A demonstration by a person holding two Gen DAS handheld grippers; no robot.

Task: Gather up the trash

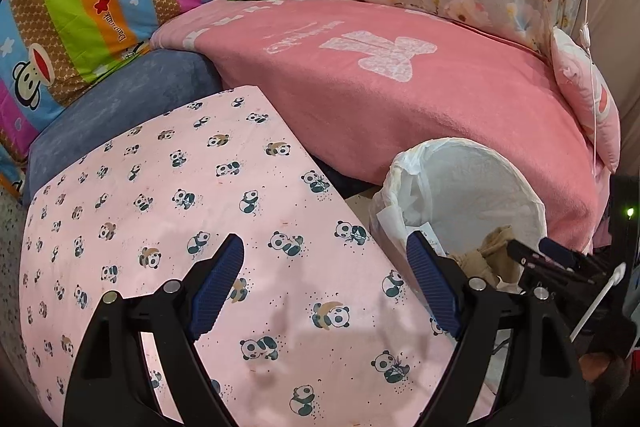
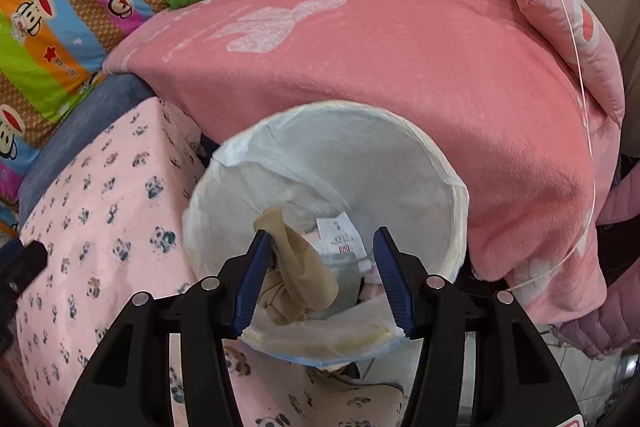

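Our right gripper, fingers half apart, releases a soft, light beige stocking over the bin; we'd pinch its bunched middle; left gripper wide, empty

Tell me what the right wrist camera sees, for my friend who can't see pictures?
The right tongs hang open over a white-lined trash bin, a crumpled beige stocking between their blue pads. A pink blanket lies behind, a panda-print cloth to the left.
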